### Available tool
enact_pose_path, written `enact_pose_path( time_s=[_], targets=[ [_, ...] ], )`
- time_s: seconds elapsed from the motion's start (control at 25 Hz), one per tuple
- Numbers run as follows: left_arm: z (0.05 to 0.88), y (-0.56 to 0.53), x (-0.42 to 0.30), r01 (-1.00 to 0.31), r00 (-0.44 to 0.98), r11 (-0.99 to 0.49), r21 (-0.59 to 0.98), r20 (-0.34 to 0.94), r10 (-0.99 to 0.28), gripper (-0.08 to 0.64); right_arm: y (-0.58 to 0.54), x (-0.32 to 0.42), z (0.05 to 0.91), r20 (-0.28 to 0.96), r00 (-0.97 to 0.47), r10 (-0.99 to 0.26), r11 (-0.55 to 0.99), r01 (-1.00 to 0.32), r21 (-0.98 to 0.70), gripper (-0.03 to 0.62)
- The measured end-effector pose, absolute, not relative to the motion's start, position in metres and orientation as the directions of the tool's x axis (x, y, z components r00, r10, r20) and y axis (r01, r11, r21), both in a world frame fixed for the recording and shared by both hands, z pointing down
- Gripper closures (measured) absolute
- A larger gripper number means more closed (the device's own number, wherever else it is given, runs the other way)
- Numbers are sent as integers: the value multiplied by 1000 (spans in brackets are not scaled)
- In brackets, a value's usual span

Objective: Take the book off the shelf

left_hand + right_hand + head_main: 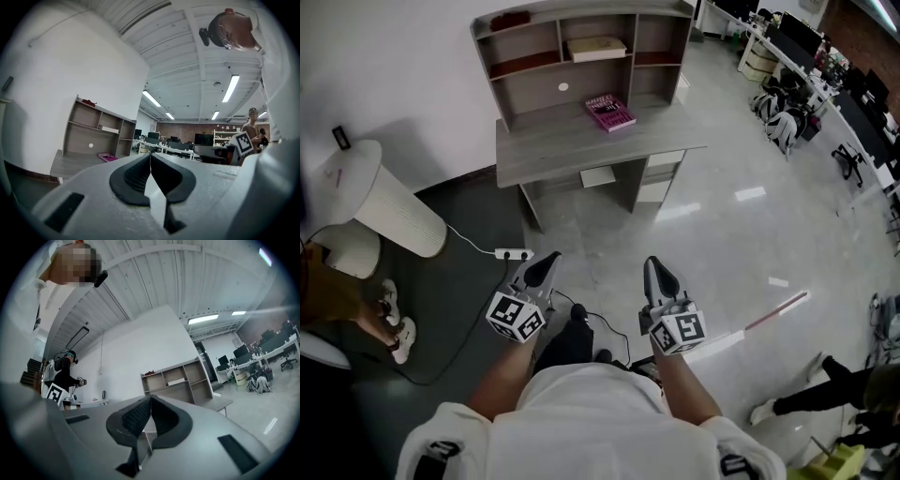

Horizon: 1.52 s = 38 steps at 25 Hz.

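Left gripper point(546, 266) and right gripper point(659, 276) fingers are resting together, empty, well short of the counter point(553, 150). The book point(597, 47) is lying flat in the shelf's point(534, 94) upper middle compartment. It is looking stiff and fairly light, so pinching its front edge is advised.

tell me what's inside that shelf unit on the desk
In the shelf unit, a pale book lies flat in the upper middle compartment. A pink book lies on the desk below. Parts of the side compartments are hidden behind their dividers.
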<state>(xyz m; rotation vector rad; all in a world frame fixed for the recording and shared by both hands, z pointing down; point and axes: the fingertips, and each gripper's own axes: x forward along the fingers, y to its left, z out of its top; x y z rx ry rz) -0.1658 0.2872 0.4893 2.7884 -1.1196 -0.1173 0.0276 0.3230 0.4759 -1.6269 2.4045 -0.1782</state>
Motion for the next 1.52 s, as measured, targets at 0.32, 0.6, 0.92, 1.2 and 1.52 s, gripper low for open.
enact_pose_path(
  time_s=[0.32, 0.6, 0.92, 1.2, 1.52],
  targets=[
    [501, 207, -165, -670, 723, -711, 213, -32, -690, 543, 251, 29, 482, -90, -343, -935, 355, -908, -222, 577],
    [512, 90, -157, -645, 744, -734, 213, -45, -667, 543, 137, 24, 489, -58, -344, -937, 349, -922, -168, 577],
    [502, -22, -162, -667, 732, -726, 170, -35, -681, 543, 18, 8, 473, -40, -340, -940, 342, -930, -131, 577],
    [505, -98, -168, -698, 707, -695, 176, 11, -707, 543, -49, 9, 466, -37, -306, -951, 309, -944, -118, 577],
    [504, -157, -151, -684, 719, -703, 192, 17, -695, 543, -101, 18, 465, -35, -299, -954, 301, -945, -126, 577]
  ],
)
